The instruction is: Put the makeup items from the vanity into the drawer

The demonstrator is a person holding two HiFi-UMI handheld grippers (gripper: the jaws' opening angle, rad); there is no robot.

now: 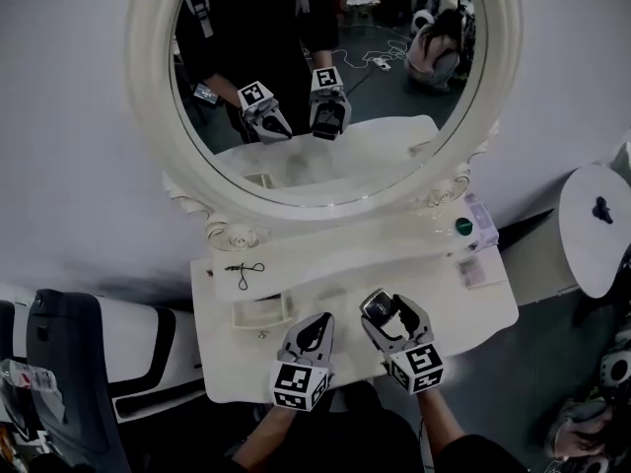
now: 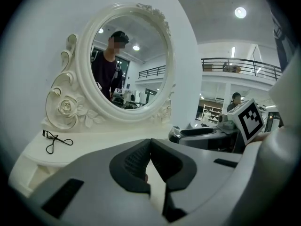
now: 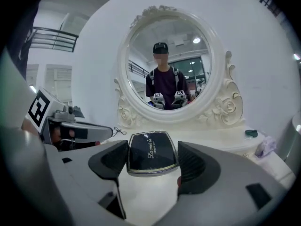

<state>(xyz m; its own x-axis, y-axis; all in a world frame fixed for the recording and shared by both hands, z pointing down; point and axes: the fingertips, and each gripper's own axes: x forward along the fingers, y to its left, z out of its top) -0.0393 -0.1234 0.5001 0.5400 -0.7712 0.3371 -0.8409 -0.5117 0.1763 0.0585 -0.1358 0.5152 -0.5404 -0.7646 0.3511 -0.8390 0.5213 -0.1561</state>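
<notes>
The compact point(image 3: 151, 153), a flat black powder case with a glossy lid and a thin metal rim, sits across the jaws of my right tool point(image 3: 153, 163), which is clamped on its two side edges and holds it lid-up over the front of the desk point(image 1: 325, 249). I judge it light and stiff, but slick on that polished lid and likely fragile inside, pressed powder and perhaps a mirror, so the rim edges are the place to hold it, with only modest squeeze; a grip across the lid could skid, and a drop could crack it. My left tool point(image 2: 149, 160) has its jaws closed together with nothing between them, just beside the right one.

The drawer point(image 1: 261, 311) looks pulled open at the desk's front left; the left tool stands between it and the compact, so I reckon it would need to clear aside. Back by the mirror point(image 1: 325, 87) base lies what looks like a black eyelash curler point(image 1: 244, 272), well apart from both tools; at the right end are a small green thing point(image 1: 463, 227) and a pale packet point(image 1: 480, 213), too small to name; none of them blocks the way.
</notes>
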